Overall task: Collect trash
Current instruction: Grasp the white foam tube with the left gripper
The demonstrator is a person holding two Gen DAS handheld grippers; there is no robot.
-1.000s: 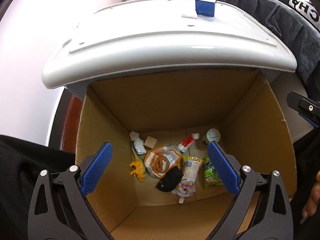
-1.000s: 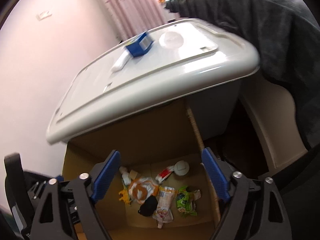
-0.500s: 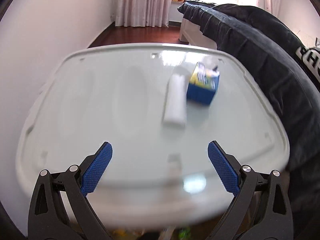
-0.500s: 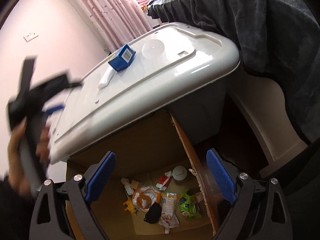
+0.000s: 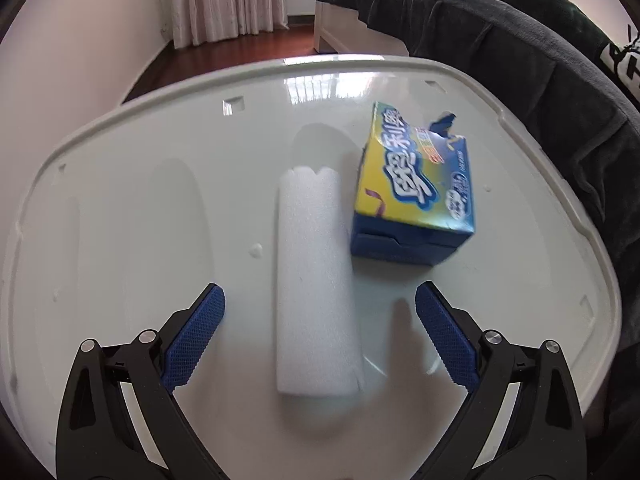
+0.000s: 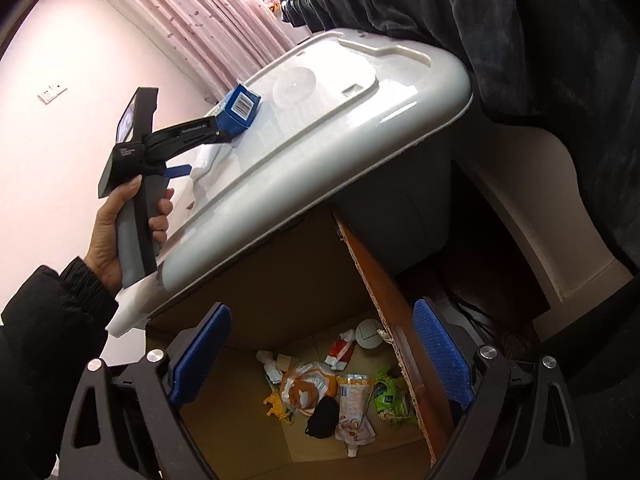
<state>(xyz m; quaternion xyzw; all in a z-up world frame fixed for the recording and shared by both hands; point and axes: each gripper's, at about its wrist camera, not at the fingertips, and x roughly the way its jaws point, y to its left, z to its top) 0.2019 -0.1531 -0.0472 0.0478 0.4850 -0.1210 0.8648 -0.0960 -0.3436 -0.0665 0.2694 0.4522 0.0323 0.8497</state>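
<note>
A white foam strip [image 5: 316, 280] lies lengthwise on the white plastic lid [image 5: 140, 220], with a blue and yellow box [image 5: 416, 188] just to its right. My left gripper [image 5: 318, 334] hovers open over the strip's near half, one finger on each side, pads apart from it. In the right wrist view a hand holds that left gripper [image 6: 208, 152] over the lid [image 6: 360, 120] beside the blue box [image 6: 240, 108]. My right gripper [image 6: 322, 354] hangs open and empty over the cardboard box [image 6: 288, 272], where several wrappers [image 6: 352, 400] and a black item [image 6: 322, 422] lie.
A dark blanket [image 5: 500, 40] drapes over the bed to the right of the lid. The lid overhangs the far part of the cardboard box. Pink curtains [image 6: 208, 12] and a pale wall stand behind. A sleeve [image 6: 44, 340] fills the lower left.
My left gripper left the cardboard box, rose over the lid and came close to the foam strip and blue box. The right gripper stayed over the box and its jaws widened a little.
</note>
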